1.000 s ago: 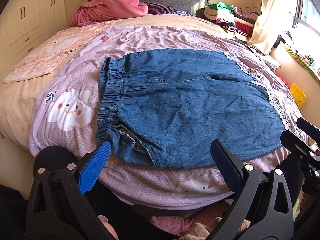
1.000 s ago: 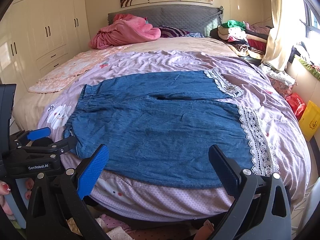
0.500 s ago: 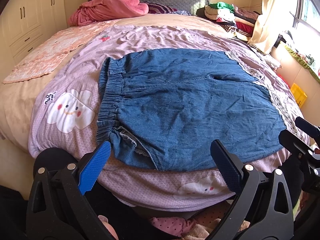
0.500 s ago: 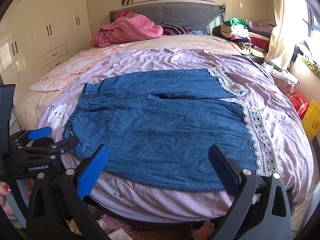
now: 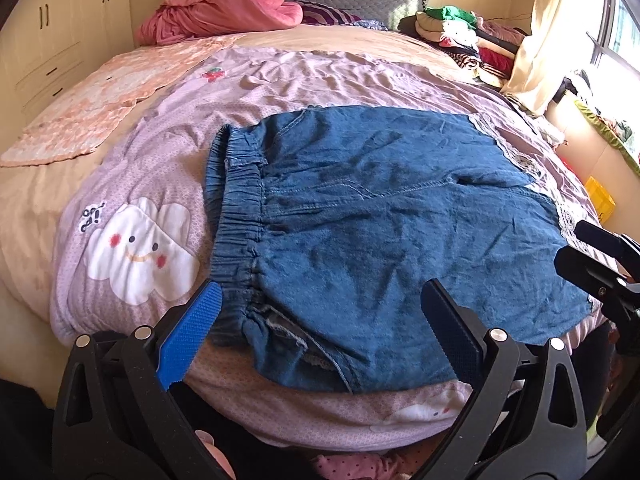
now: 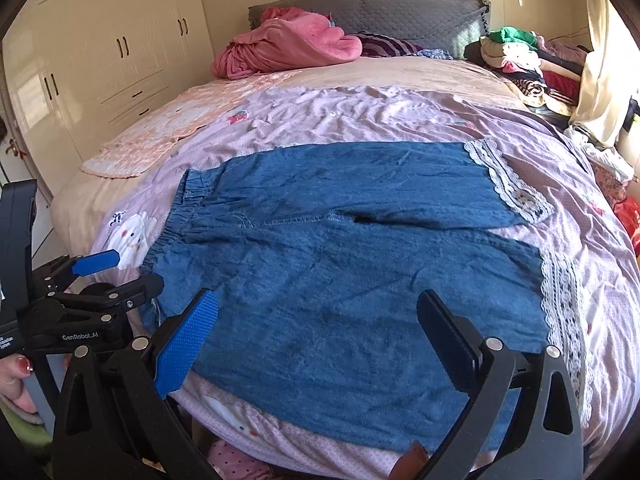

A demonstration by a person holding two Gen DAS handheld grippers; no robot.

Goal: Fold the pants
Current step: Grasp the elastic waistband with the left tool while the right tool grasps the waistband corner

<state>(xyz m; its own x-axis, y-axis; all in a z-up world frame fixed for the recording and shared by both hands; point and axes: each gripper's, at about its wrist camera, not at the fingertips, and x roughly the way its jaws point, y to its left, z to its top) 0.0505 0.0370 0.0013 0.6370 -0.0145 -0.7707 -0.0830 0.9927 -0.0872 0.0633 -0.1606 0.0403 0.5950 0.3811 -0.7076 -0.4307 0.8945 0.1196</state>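
Denim pants (image 6: 344,264) are lying spread flat on the lilac quilt (image 6: 360,116) of a bed, waistband (image 5: 236,216) toward the wardrobe side, lace-trimmed cuffs (image 6: 560,304) toward the window side. We are viewing the left gripper (image 5: 324,332) hovering near the waistband corner, its fingers spread wide and gripping nothing; the blue pad (image 5: 188,340) is overlapping the elastic edge in the view, though we cannot tell whether it is touching the cloth. The right gripper (image 6: 316,340) is hanging over the near leg, fingers likewise spread and empty. From the left wrist the far cuff is partly cut off behind the other gripper's black frame. From the right wrist, the near hem is disappearing behind the gripper body. A hand (image 6: 16,380) is showing only partly at the frame's edge.
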